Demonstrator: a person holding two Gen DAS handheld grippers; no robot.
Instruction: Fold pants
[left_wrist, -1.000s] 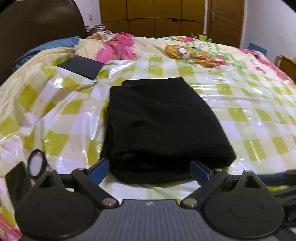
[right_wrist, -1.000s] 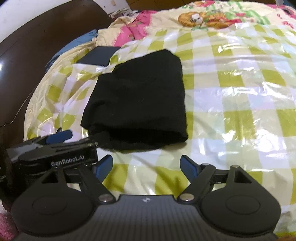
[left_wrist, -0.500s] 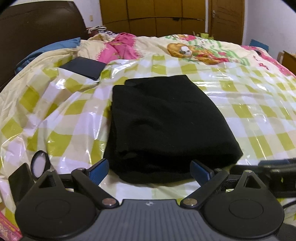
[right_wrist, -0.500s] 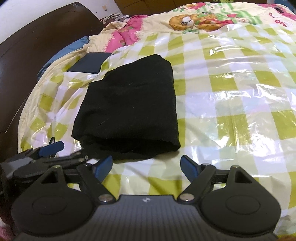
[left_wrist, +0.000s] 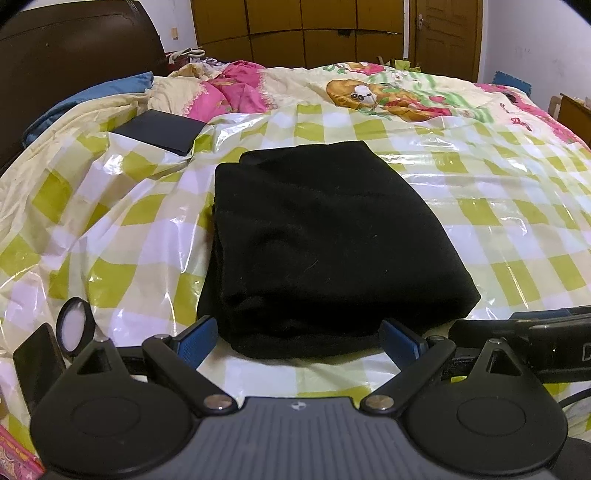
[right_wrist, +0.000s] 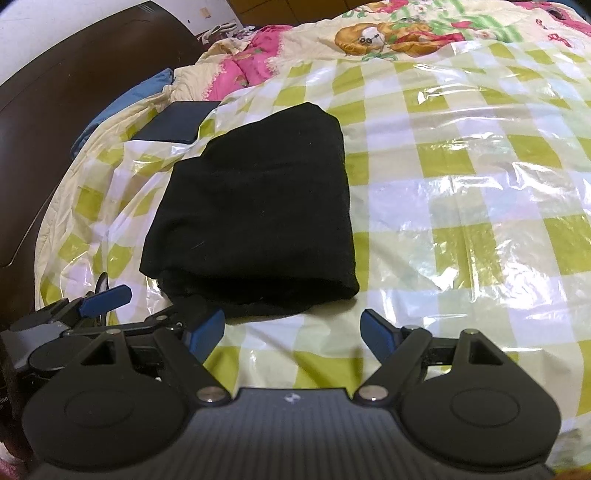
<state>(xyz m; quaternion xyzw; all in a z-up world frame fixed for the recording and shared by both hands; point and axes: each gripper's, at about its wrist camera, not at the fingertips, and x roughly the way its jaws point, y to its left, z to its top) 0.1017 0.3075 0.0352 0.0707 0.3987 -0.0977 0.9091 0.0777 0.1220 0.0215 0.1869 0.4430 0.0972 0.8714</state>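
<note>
The black pants (left_wrist: 317, 243) lie folded into a thick rectangle on the green-and-white checked plastic sheet (left_wrist: 498, 206) over the bed. My left gripper (left_wrist: 298, 339) stands open at their near edge, one blue pad at each near corner, neither pressing the cloth. In the right wrist view the pants (right_wrist: 255, 206) lie ahead and to the left. My right gripper (right_wrist: 291, 330) is open over bare sheet just short of their near right corner, with nothing between its fingers. The left gripper's blue fingertip (right_wrist: 107, 296) shows at that view's left.
A flat dark rectangular object (left_wrist: 159, 133) lies on the sheet beyond the pants to the left. Pink and blue bedding (left_wrist: 236, 88) is bunched at the back left against a dark headboard (left_wrist: 74, 62). Wooden cupboards and a door (left_wrist: 447, 37) stand behind the bed.
Both views have shifted slightly, and the right gripper's black body has come further into the left wrist view's right edge. The pants lie as before and both grippers stay open.
</note>
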